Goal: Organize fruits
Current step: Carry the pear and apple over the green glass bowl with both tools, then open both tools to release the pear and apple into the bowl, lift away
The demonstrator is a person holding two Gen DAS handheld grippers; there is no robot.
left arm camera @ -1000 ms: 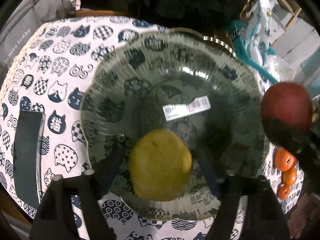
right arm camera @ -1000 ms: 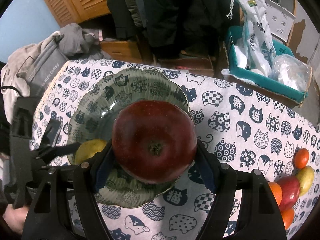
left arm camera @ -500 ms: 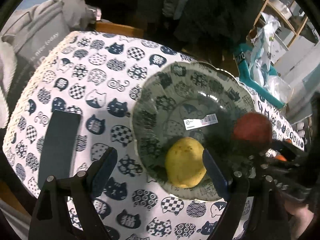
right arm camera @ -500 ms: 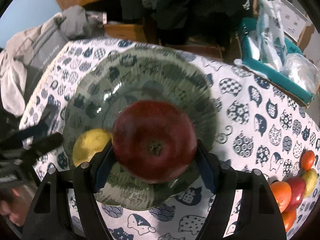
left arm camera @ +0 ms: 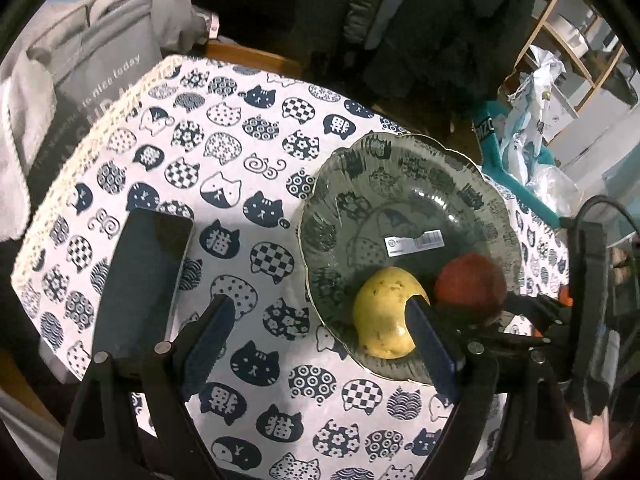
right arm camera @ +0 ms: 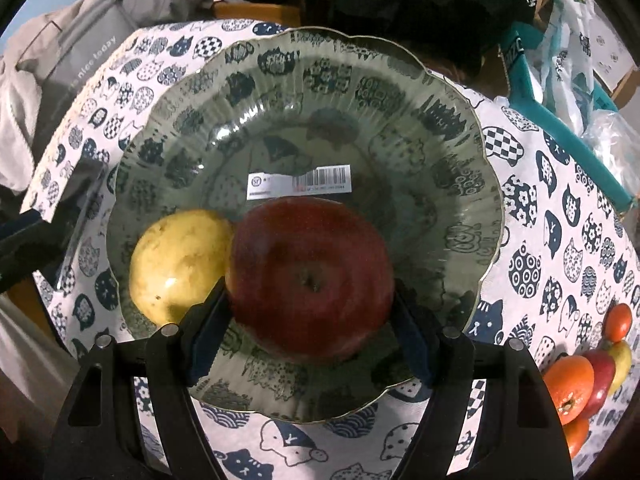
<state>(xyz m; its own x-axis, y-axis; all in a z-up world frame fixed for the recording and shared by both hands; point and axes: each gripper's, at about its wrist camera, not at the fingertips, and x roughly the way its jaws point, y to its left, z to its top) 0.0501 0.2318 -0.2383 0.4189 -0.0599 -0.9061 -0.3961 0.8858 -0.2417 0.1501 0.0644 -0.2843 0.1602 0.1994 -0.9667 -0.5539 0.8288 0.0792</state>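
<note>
R gripper (right arm camera: 310, 314) was clamped on red apple (right arm camera: 310, 280) over glass plate (right arm camera: 452, 120), beside yellow pear (right arm camera: 176, 256). L gripper (left arm camera: 320, 328) had just been opening, jaws wide, nothing between.

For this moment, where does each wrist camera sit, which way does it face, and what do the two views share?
Left wrist: on the open left gripper, facing steeply down at the tablecloth, phone and plate; a hand shows.
Right wrist: on the right gripper, looking down at the red apple it holds.
Shared: plate, yellow fruit, apple.
</note>
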